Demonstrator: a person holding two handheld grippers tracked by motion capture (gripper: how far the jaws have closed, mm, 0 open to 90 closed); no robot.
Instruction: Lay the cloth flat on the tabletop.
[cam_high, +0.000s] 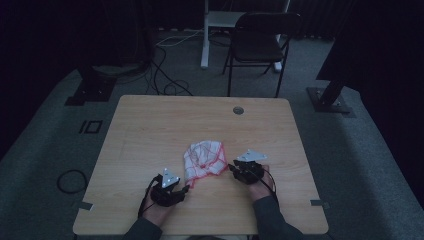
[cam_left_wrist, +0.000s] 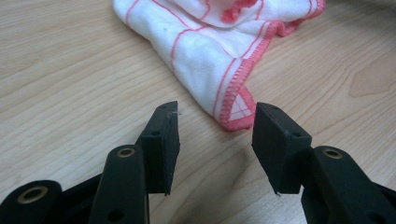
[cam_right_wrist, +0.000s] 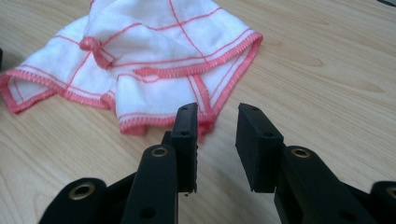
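Meanwhile both tools, left (cam_left_wrist: 215, 123) and right (cam_right_wrist: 217, 125), gape unladen beside the cloth (cam_high: 203, 157).

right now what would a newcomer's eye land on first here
The crumpled white cloth with red stripes and red hem, lying near the middle of the wooden table. Next, the two black grippers on either side of it: the left gripper with open jaws at a hemmed corner, the right gripper open just short of the cloth's edge.
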